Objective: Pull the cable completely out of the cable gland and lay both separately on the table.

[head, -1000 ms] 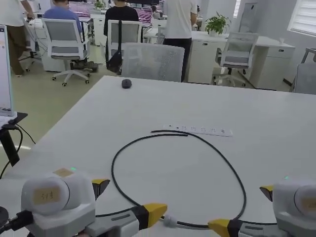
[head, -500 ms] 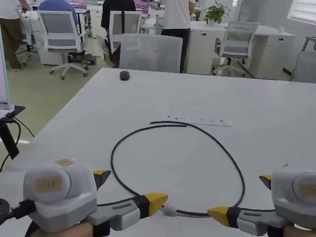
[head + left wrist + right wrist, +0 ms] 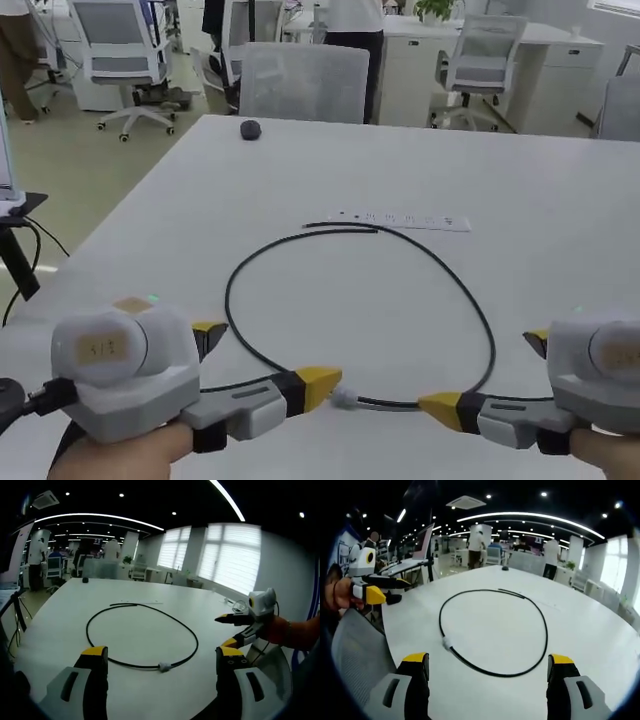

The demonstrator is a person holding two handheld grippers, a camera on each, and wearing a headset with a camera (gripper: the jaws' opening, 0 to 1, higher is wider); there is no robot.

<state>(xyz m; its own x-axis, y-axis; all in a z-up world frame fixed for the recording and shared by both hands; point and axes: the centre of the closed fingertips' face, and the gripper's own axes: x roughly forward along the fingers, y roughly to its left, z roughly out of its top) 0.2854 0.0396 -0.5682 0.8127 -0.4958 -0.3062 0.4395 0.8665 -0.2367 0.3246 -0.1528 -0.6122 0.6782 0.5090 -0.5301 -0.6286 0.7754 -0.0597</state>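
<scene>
Your thin black cable (image 3: 227, 300) lies in a round loop on the smooth white bench (image 3: 500, 180). Its small pale cable gland (image 3: 342, 398) sits on the cable's end toward the near edge, just beside the yellow tip of your left claw (image 3: 162, 652). Left claw and right claw (image 3: 488, 658) both gape wide, holding nothing. The sticker writing is unreadable.

In the head view, the bottom edge cuts off the left tool (image 3: 265, 355), and the right tool (image 3: 488, 372) runs off both the bottom and right edges. The left tool's lower yellow tip covers a stretch of the cable (image 3: 228, 298) just beside the cable gland (image 3: 343, 398). The gland is only a pale speck to me. I cannot make out its parts or how the cable sits in it. A small dark object (image 3: 250, 129) near the counter's (image 3: 560, 250) far edge is too small to name.
</scene>
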